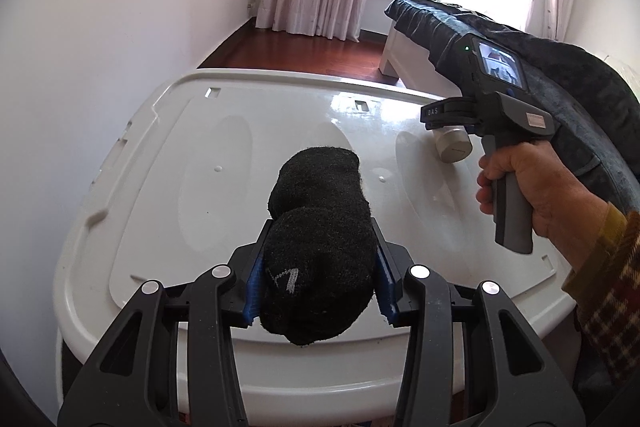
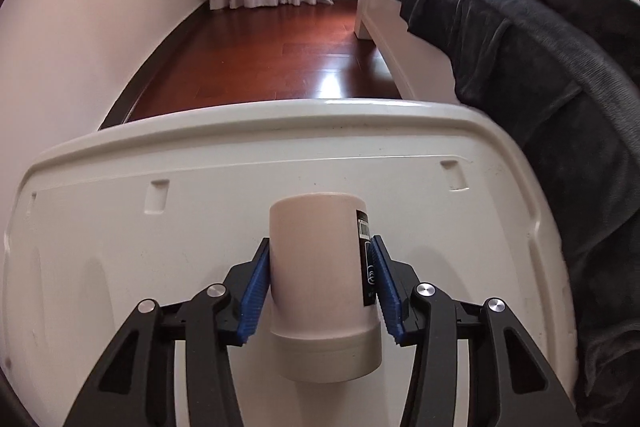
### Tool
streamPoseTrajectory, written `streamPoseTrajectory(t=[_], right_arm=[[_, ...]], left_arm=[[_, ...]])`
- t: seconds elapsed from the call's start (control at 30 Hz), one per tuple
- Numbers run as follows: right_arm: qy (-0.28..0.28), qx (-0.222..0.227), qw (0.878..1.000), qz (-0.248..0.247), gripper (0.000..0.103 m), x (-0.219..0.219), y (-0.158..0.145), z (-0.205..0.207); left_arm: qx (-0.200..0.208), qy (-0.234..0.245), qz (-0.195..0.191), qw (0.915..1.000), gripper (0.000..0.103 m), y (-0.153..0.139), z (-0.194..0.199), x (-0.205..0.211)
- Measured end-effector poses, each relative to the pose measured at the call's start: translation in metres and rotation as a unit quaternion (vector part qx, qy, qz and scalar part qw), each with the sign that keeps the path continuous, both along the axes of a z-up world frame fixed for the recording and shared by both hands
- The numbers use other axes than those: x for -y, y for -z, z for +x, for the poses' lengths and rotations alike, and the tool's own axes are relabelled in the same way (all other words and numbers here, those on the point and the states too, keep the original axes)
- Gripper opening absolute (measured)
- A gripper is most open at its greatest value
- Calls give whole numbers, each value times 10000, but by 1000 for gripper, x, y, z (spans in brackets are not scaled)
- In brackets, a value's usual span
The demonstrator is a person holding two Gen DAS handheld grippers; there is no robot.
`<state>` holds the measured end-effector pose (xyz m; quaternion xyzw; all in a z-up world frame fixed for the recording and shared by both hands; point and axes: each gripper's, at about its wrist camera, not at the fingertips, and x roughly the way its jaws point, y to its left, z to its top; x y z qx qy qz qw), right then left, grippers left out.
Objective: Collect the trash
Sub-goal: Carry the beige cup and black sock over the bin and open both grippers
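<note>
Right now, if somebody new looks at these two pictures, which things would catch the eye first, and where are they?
First, the black sock, bunched up and squeezed between the blue pads of the left tongs, above the near side of the white plastic lid. Next, the pale bottle lying on that lid, clamped by the right tongs, cap end nearest the camera. The dark blanket hangs over the bed at the right.

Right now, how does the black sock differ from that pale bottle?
The sock is black, soft and fuzzy; the bottle is pale, smooth and hard, with a dark label. The sock sits bunched in the left gripper; the bottle lies on its side on the white lid, between the right gripper pads. Both are clamped by blue pads.
</note>
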<state>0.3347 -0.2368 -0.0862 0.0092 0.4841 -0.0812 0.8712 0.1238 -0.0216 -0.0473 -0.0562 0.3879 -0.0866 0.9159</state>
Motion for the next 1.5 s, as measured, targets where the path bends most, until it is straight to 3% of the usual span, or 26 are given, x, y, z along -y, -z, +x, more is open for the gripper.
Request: streamPoseTrajectory(t=[0.13, 0.33, 0.5, 0.6, 0.8, 1.0, 1.13, 1.3, 1.33, 1.37, 1.5], right_arm=[[-148, 184, 9996, -172, 47, -4, -15, -25], [-449, 648, 9964, -305, 47, -10, -62, -90], [-675, 1103, 9913, -248, 47, -17, -101, -175], [-807, 1227, 9891, -94, 47, -23, -108, -236], [-930, 955, 9909, 197, 47, -40, -80, -339], [-1018, 422, 9936, 240, 47, -64, -26, -394], [-1073, 173, 9940, 111, 47, -73, 0, -406], [-1086, 52, 9941, 16, 47, -75, 13, -407], [-1089, 49, 9940, -8, 50, -76, 13, -407], [-1088, 52, 9940, -53, 59, -76, 14, -407], [-1061, 173, 9941, -154, 72, -79, 13, -413]], left_arm=[[80, 50, 11, 10000, 43, -3, -6, 2], [314, 106, 18, 9994, 43, -22, -28, 5], [344, 98, 37, 9994, 43, -28, -68, 0], [262, 79, 94, 9996, 43, -22, -91, -7], [108, -56, 187, 9998, 43, -3, -130, -19], [17, -127, 306, 9994, 43, 17, -152, -20], [-19, -149, 388, 9991, 44, 21, -156, -20], [-39, -161, 403, 9991, 44, 22, -157, -22], [-51, -165, 390, 9991, 44, 22, -157, -22], [-60, -173, 384, 9991, 44, 22, -157, -22], [-95, -199, 306, 9993, 48, 24, -156, -24]])
